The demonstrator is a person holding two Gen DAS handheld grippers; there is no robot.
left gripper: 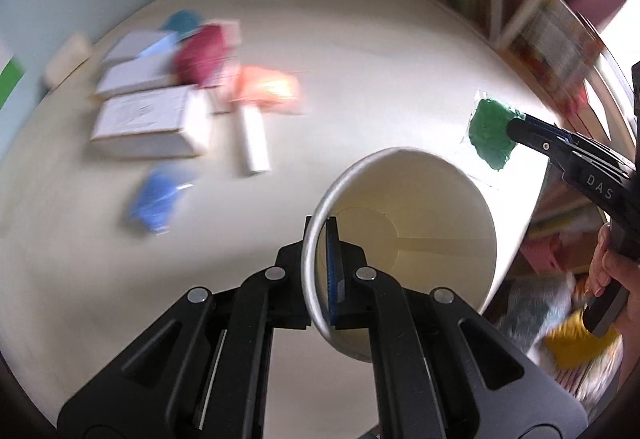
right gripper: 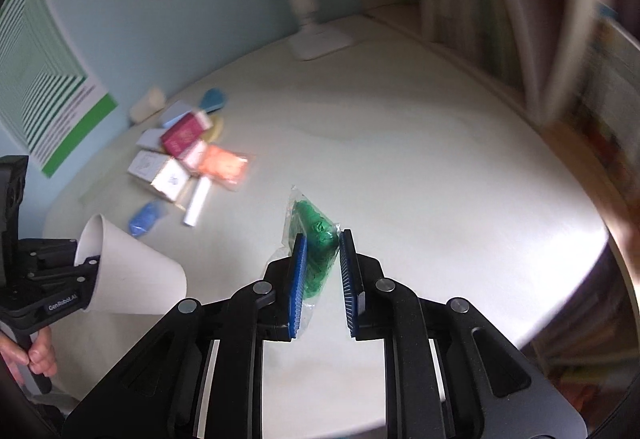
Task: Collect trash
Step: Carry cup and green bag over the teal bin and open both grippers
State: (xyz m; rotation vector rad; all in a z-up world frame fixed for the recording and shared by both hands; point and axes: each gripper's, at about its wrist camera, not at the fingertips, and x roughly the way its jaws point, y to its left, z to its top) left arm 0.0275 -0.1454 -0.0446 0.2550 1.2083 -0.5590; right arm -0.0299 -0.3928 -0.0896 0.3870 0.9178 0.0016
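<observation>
A white paper cup (left gripper: 420, 231) hangs tilted over the white table (left gripper: 360, 71), its mouth toward the camera. My left gripper (left gripper: 334, 243) is shut on its rim, one pad inside and one outside. The right wrist view shows the same cup (right gripper: 132, 271) at the lower left, held by the left gripper (right gripper: 86, 267). My right gripper (right gripper: 324, 251) is shut on a green packet in clear wrap (right gripper: 316, 235), lifted off the table. In the left wrist view the green packet (left gripper: 490, 135) sits at the tip of the right gripper (left gripper: 516, 129), right of the cup.
At the table's far left lie an orange packet (right gripper: 224, 163), a blue packet (right gripper: 144, 221), a white tube (right gripper: 197, 205) and several small boxes (right gripper: 160, 171). A lamp base (right gripper: 320, 41) stands at the back. Bookshelves (right gripper: 500, 19) line the right side. A hand (right gripper: 36, 355) grips the left handle.
</observation>
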